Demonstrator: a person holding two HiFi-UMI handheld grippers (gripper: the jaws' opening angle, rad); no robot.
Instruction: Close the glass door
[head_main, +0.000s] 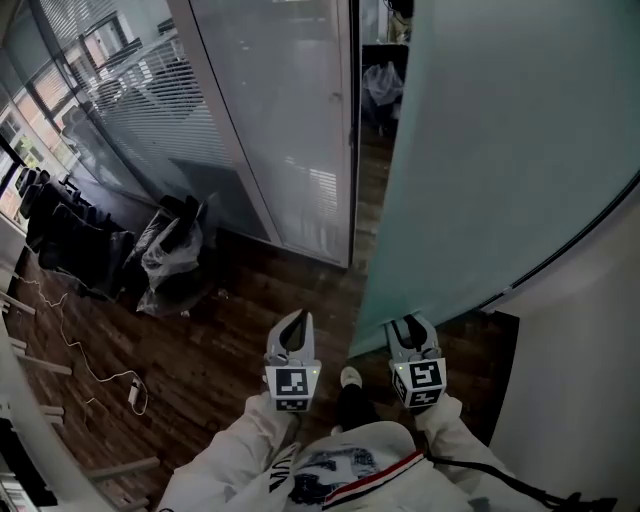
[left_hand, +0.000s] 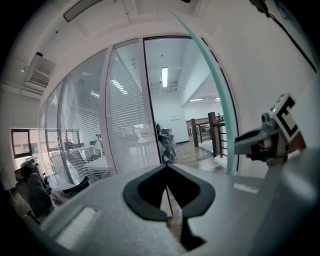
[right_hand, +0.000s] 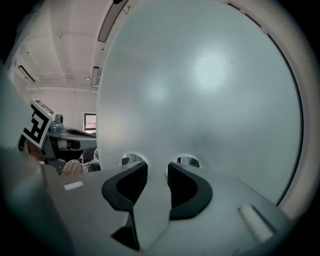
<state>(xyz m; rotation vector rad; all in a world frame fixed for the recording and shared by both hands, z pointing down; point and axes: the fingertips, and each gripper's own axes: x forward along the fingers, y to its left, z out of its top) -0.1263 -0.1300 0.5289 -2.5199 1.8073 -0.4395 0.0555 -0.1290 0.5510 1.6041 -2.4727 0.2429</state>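
Above the dark wood-plank floor (head_main: 225, 335), your right gripper (head_main: 411, 325) holds its fingers apart against the smooth frosted glass door (head_main: 500, 150); the fingers of your left gripper (head_main: 294, 322) meet.

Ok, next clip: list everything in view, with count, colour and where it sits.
glass door: one, frosted pale green, right, standing open
glass partition: one, clear with white blinds, upper left
floor: dark wood, below
chairs: several, black, far left
bags: a heap, grey and black, at the partition's foot
cable: one, white, on the floor, left
shoe: one, white, between the claws
left claw: grey, shut, empty
right claw: grey, open, tips at the door's face
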